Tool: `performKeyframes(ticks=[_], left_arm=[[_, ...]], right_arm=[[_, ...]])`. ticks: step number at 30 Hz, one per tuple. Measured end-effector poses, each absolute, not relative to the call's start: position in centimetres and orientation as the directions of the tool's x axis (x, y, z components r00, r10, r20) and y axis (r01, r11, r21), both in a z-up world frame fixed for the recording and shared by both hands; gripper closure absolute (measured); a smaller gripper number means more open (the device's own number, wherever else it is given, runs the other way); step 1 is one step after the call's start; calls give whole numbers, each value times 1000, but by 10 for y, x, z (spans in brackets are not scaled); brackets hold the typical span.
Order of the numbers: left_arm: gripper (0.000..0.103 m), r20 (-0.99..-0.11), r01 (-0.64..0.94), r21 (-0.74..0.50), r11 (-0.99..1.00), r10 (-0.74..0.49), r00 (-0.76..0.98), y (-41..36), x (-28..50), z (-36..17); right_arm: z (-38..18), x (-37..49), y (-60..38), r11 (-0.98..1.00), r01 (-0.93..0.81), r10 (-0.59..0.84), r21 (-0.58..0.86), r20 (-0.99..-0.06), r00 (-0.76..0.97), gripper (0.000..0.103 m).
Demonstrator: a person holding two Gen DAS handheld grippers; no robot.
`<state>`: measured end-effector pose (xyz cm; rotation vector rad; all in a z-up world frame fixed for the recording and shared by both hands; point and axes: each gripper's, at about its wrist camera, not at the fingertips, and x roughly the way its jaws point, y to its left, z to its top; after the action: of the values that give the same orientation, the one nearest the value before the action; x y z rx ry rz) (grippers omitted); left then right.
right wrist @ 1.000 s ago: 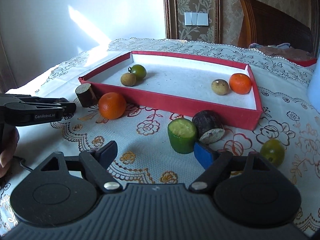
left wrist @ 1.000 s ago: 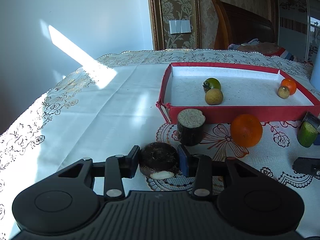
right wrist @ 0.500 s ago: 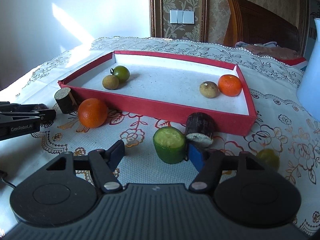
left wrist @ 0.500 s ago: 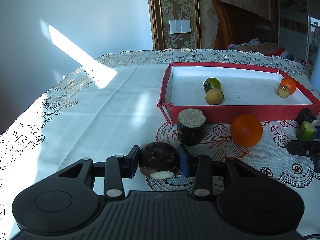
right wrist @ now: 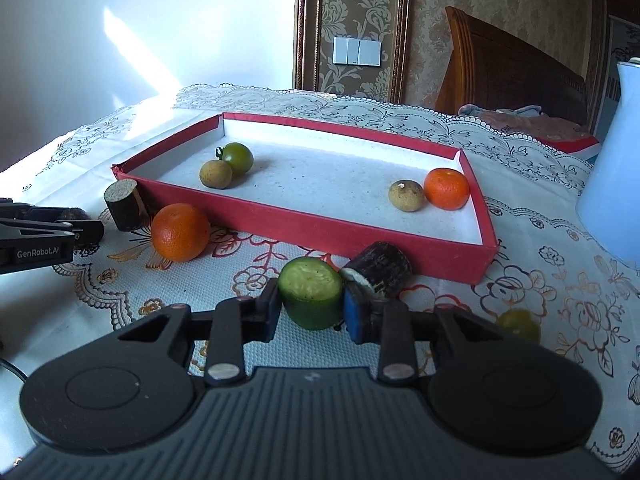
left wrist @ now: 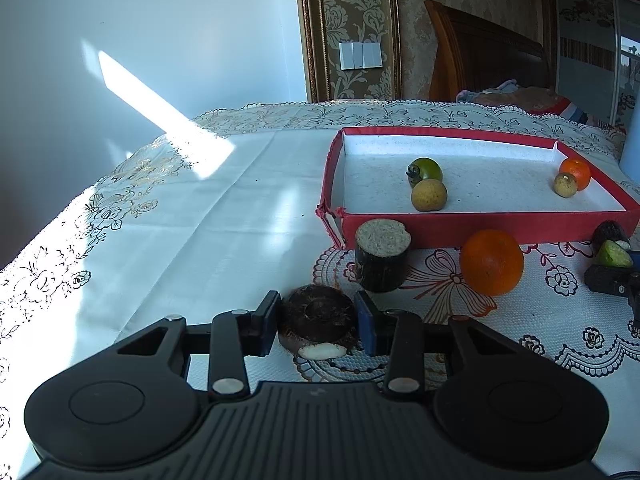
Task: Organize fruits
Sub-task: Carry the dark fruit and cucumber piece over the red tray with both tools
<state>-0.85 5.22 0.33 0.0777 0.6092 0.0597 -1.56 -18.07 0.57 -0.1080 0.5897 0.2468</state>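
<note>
Two handheld grippers work over a worktop [left wrist: 200, 216] covered in a white embroidered cloth, beside a shallow red tray [right wrist: 312, 236]. The left gripper [left wrist: 316, 322] has its jaws pressed against both sides of a dark brown, shaggy disc-shaped fruit piece [left wrist: 318, 316], which lies flat on the cloth near the tray's left corner, its dimpled face up and its short axis vertical. The right gripper [right wrist: 310, 304] has its jaws clenched around a green cut cylinder [right wrist: 311, 296], perhaps cucumber, standing upright with its pale cut face toward the ceiling. Just beside it, touching the right jaw, a dark cut cylinder [right wrist: 378, 268] lies tipped on its side, its long axis pointing toward the tray wall. Another dark cylinder [left wrist: 382, 256] stands upright near the tray corner, with a large orange [left wrist: 491, 262] to its right. The tray already holds a green tomato [right wrist: 237, 158], two tan round fruits [right wrist: 216, 174] and a small tangerine [right wrist: 446, 189]. As a judgement, lifting the green piece could nudge the tipped cylinder and set it rolling, since it rests against the jaw. The grip sits low on the shaggy disc, so it might slip or tilt when raised.
</note>
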Motion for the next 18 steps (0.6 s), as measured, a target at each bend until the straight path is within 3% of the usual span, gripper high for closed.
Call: performKeyframes(ticks=[10, 18], left_arm=[[64, -533, 23, 18, 1000, -10, 846, 48, -18, 35], [64, -509, 54, 42, 998, -26, 860, 10, 18, 49]], right_arm=[[36, -29, -187, 966, -249, 194, -68, -448, 873, 72], [40, 18, -191, 982, -177, 126, -64, -469, 874, 72]])
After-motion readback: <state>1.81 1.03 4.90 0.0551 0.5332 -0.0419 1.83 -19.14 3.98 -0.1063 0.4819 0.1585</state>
